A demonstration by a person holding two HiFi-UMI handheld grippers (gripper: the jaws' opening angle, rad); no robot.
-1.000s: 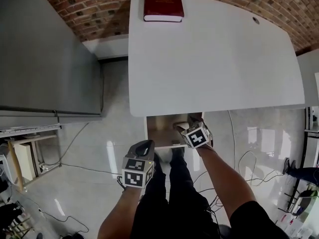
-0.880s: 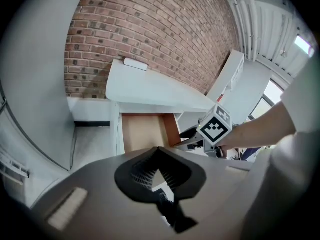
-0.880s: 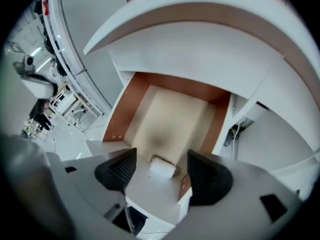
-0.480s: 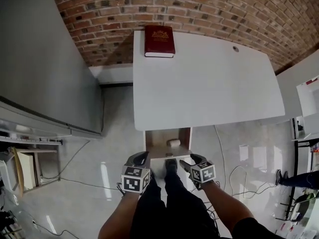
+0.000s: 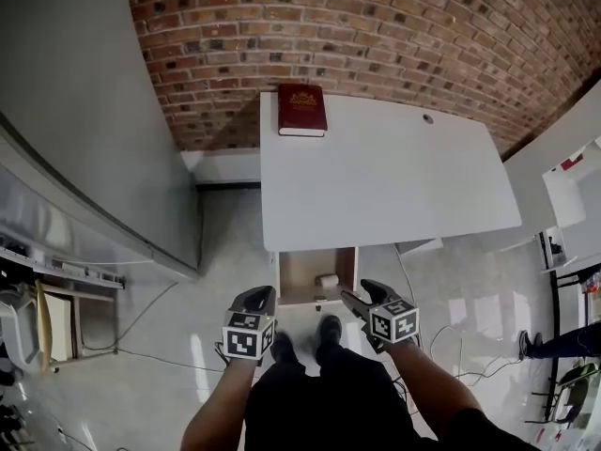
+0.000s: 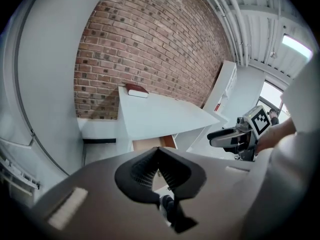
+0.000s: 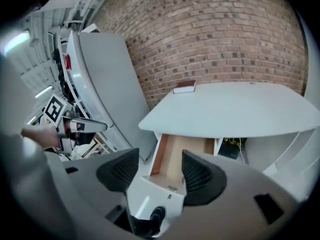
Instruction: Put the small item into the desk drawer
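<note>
The white desk (image 5: pixel 385 172) has its wooden drawer (image 5: pixel 296 272) pulled open under the front edge. A small white item (image 5: pixel 327 280) lies inside the drawer at the right. My left gripper (image 5: pixel 260 295) hangs just in front of the drawer's left corner, jaws shut with nothing between them (image 6: pixel 158 154). My right gripper (image 5: pixel 360 292) is by the drawer's right front corner, open and empty (image 7: pixel 159 166). The right gripper view looks into the drawer (image 7: pixel 182 151); I cannot make out the item there.
A dark red book (image 5: pixel 300 110) lies at the desk's far left corner against the brick wall (image 5: pixel 376 36). A grey cabinet (image 5: pixel 84 148) stands at the left. The person's legs and shoes (image 5: pixel 329 328) are right below the drawer. Cables run across the glossy floor (image 5: pixel 225 271).
My right gripper has come back out of the drawer, leaving the small white item inside. The head view has pulled back, so the desk looks smaller and farther away.
</note>
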